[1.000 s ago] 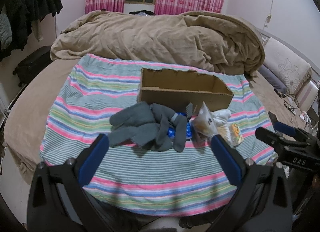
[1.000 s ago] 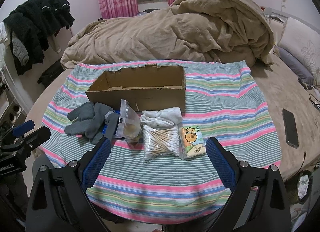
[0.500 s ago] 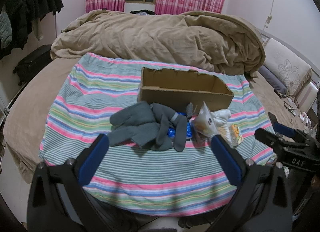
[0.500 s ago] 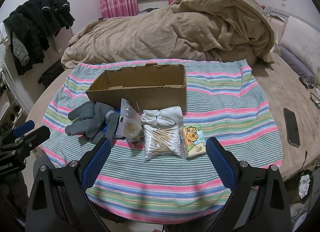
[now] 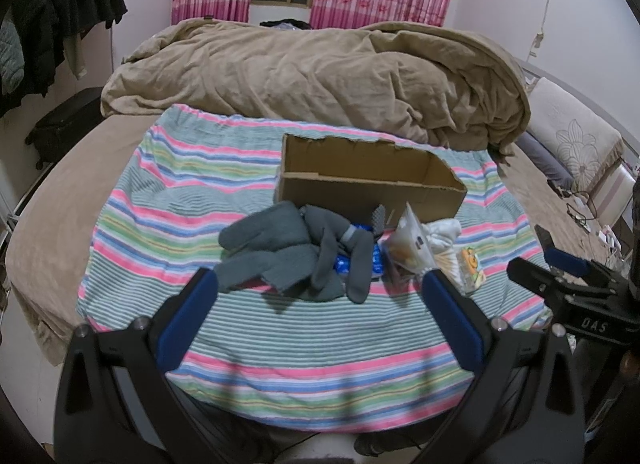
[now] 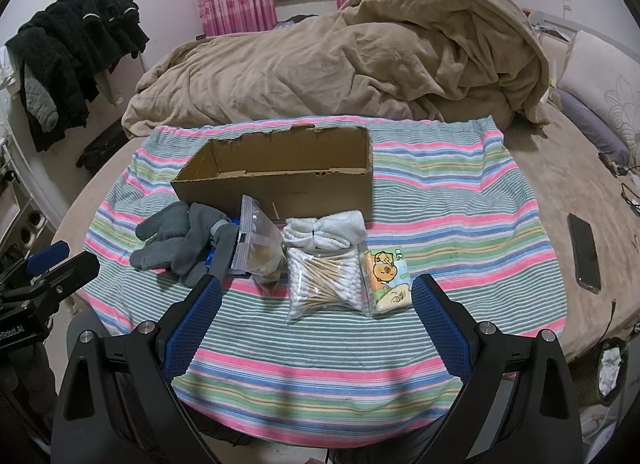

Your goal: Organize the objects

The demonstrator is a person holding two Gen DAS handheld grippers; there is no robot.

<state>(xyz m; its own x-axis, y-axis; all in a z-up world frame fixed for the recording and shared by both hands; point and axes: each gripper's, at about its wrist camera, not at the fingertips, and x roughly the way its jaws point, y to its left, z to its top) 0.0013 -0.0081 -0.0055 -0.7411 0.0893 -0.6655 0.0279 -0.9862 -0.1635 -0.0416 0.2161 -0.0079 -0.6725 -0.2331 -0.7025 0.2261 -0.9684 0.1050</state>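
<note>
Both grippers, left (image 5: pixel 320 300) & right (image 6: pixel 316 300), spread wide, empty; 1 box (image 6: pixel 280 180), 2 grey gloves (image 6: pixel 176 240).

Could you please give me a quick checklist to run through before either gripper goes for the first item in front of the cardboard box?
1. Left gripper open, holding nothing: ok.
2. Right gripper open, holding nothing: ok.
3. Cardboard box upright, open top, visible inside looks bare: ok.
4. Cotton swab bag lies flat, nothing on top of it: ok.
5. Grey gloves separate from neighbours: not ok; they drape over a blue packet.
6. Zip pouch sealed: cannot tell.
</note>
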